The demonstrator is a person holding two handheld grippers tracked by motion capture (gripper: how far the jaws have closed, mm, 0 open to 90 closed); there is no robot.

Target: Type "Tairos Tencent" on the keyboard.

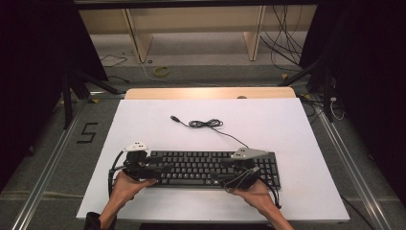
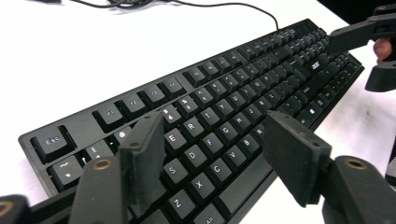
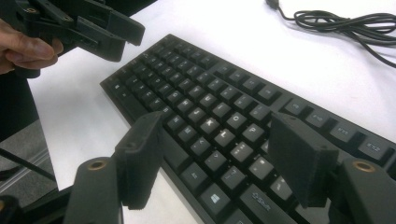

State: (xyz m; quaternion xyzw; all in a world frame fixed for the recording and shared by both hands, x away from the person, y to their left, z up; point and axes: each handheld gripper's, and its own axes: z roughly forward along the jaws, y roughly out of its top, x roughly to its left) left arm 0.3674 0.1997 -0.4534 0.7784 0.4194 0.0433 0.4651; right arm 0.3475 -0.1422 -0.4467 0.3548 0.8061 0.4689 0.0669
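White tabletop [image 1: 143, 124], black keyboard [image 1: 210, 167] lying flat: left gripper [image 2: 212, 154] and right gripper [image 3: 219, 154] both wide, empty over keys; best clamp opposite ends evenly, avoid trailing cable [image 1: 206, 123].

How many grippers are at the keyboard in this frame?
2. The left gripper is over the keyboard's left end, jaws apart above the keys. The right gripper is over the right half, jaws also apart. Neither grips anything.
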